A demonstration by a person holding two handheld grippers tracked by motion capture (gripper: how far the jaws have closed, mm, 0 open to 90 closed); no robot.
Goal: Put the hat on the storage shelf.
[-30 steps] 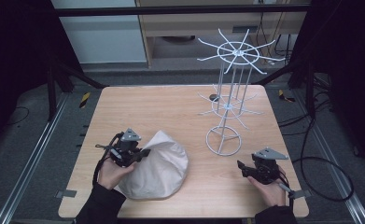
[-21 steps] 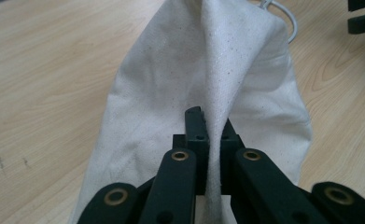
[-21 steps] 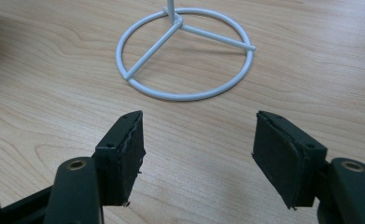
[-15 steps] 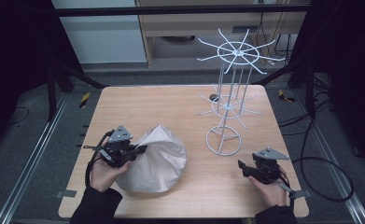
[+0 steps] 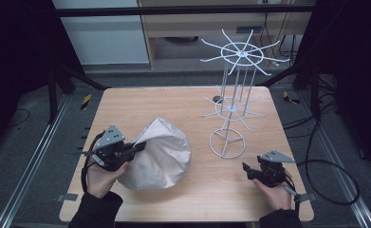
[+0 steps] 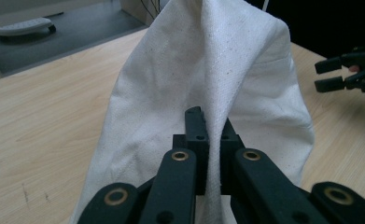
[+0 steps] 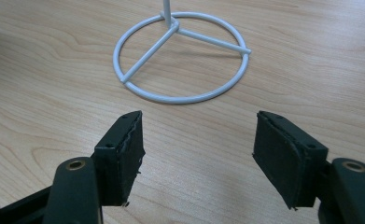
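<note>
While pinched in the left gripper (image 5: pixel 134 148), white cloth bag (image 5: pixel 162 154) stands peaked near the tabletop's (image 5: pixel 173 102) front left edge.
Right gripper (image 5: pixel 246 171): jaws apart, just been opening, empty, at front right corner; bare wood between. Left gripper view: fold clamped between pads. Right gripper view: wire rack's (image 7: pixel 182 56) ring base ahead.

Dim high view, black corners at upper left and right, table (image 5: pixel 197 102) evenly lit, soft shadows, gripper views sharp, jaws at bottom slightly blurred.
</note>
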